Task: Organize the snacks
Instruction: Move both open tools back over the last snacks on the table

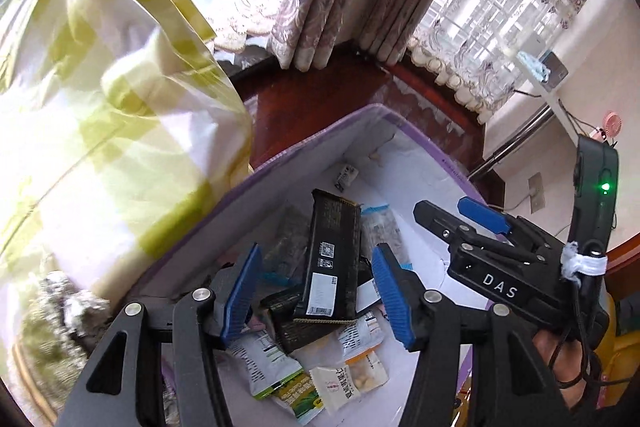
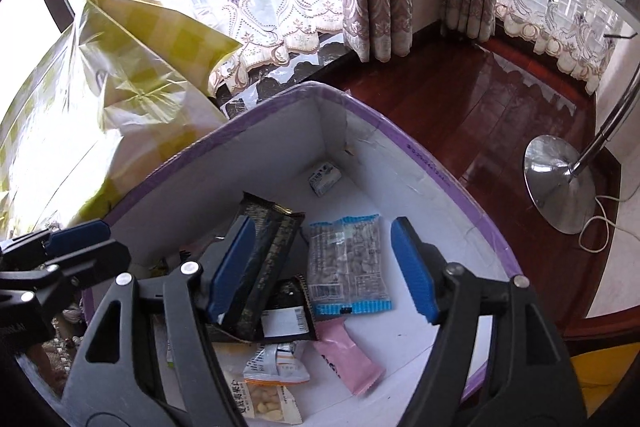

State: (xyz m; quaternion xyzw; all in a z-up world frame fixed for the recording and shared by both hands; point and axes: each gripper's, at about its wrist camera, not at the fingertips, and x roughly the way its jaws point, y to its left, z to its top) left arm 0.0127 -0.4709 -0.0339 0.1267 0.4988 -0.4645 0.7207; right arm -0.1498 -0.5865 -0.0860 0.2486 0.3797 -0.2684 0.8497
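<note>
Both grippers hover over the box, fingers spread, pinching nothing. The black packet lies lengthwise between the left gripper's fingers. The right gripper stands beside it, over the clear packet; I judge the left nearer.

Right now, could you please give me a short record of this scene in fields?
setting: wooden floor by a curtained window
box: purple-rimmed box, white inside, open top
contents: long black packet, clear nut packet, pink packet, small white carton in the far corner, more packets at the near end
beside box: green checked bag
left gripper: open above the box, black packet between its fingers, not pressed
right gripper: open above the box, holding nothing
</note>
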